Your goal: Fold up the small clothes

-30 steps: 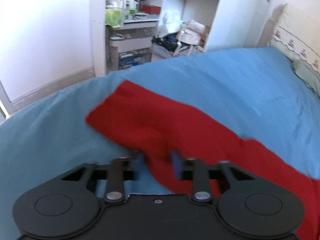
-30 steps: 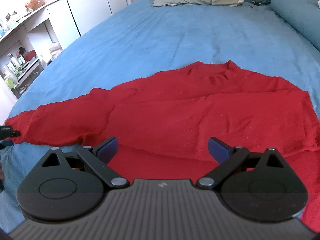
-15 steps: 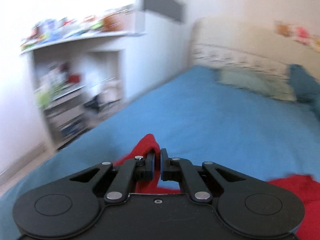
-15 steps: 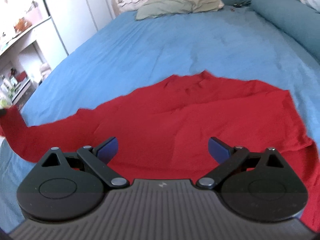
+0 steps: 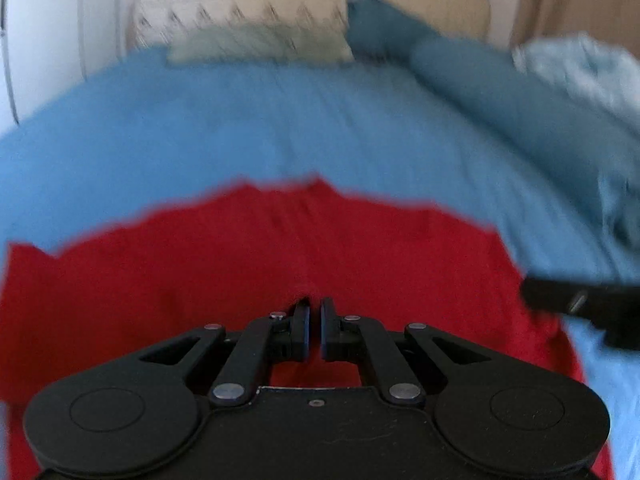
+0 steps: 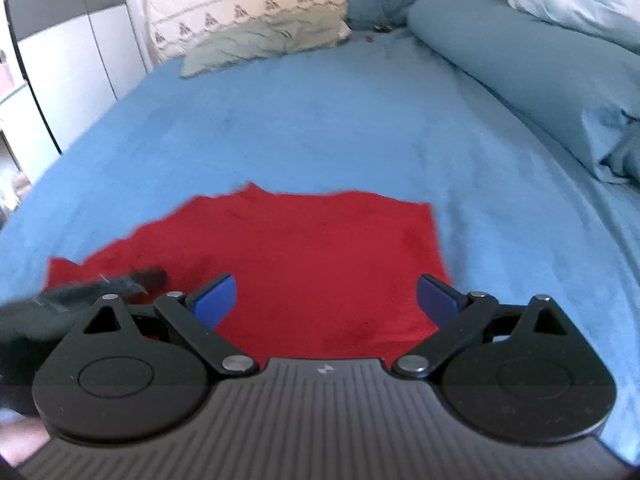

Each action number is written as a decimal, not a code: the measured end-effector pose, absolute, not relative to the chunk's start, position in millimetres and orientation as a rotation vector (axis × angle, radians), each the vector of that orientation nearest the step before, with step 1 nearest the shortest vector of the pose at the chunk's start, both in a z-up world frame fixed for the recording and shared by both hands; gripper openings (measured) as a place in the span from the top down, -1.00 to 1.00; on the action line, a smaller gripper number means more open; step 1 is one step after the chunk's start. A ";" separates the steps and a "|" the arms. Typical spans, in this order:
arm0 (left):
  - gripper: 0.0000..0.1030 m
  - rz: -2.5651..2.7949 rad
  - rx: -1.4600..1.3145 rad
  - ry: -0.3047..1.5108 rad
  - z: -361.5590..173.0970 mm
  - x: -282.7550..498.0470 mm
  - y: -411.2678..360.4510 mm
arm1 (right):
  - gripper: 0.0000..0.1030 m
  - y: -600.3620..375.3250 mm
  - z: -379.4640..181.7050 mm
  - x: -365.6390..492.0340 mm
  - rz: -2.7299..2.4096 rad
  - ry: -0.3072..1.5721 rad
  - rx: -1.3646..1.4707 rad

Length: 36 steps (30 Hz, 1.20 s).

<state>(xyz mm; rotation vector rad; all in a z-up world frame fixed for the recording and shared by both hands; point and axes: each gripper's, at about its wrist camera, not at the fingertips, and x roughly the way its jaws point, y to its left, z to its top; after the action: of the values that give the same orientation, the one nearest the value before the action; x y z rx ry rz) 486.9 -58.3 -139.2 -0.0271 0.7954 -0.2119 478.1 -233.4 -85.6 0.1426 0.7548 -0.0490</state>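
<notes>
From the left wrist, the red garment (image 5: 256, 264) lies spread on the blue bed sheet (image 5: 280, 120), well before the pillows. The left gripper (image 5: 315, 322) has its jaws nearly together, probably pinching a fold of this cloth.

From the right wrist, the right gripper (image 6: 325, 300) stands wide open above the garment's near edge, holding nothing. The fabric looks light, soft and limp; I would grasp it at corners or edges.
</notes>
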 end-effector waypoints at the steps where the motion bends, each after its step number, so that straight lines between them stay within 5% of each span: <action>1: 0.90 -0.217 -0.015 0.818 -148.6 487.1 -62.0 | -1.00 -239.6 -88.9 477.2 -0.048 0.767 0.136; 7: 0.75 -0.250 0.020 0.832 -151.7 475.0 -62.5 | -1.00 -248.5 -94.6 476.8 0.006 0.780 0.105; 9: 0.13 -0.270 0.029 0.819 -141.0 461.5 -52.9 | -1.00 -243.9 -90.9 480.9 0.036 0.774 0.082; 11: -0.31 -0.253 0.054 0.807 -130.6 445.8 -36.4 | -1.00 -235.9 -86.5 485.7 0.094 0.775 0.064; 12: -0.35 -0.233 0.072 0.802 -126.4 439.5 -27.0 | -1.00 -230.4 -85.4 488.0 0.127 0.777 0.047; 21: -0.35 0.001 0.141 0.850 -133.7 427.8 75.2 | -0.99 -113.8 -127.6 509.8 0.426 0.788 -0.410; 26: -0.35 0.060 0.130 0.851 -139.2 433.6 102.3 | -0.52 -76.3 -160.7 527.9 0.431 0.820 -0.520; 36: -0.35 0.104 0.037 0.866 -143.5 439.0 125.7 | -0.43 -185.1 -149.9 536.2 0.062 0.883 0.222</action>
<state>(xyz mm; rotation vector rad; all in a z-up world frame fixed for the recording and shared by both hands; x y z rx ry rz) 439.0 125.7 -143.5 0.0374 0.8659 0.1043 536.2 -185.2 -149.9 0.2220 0.8833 0.0621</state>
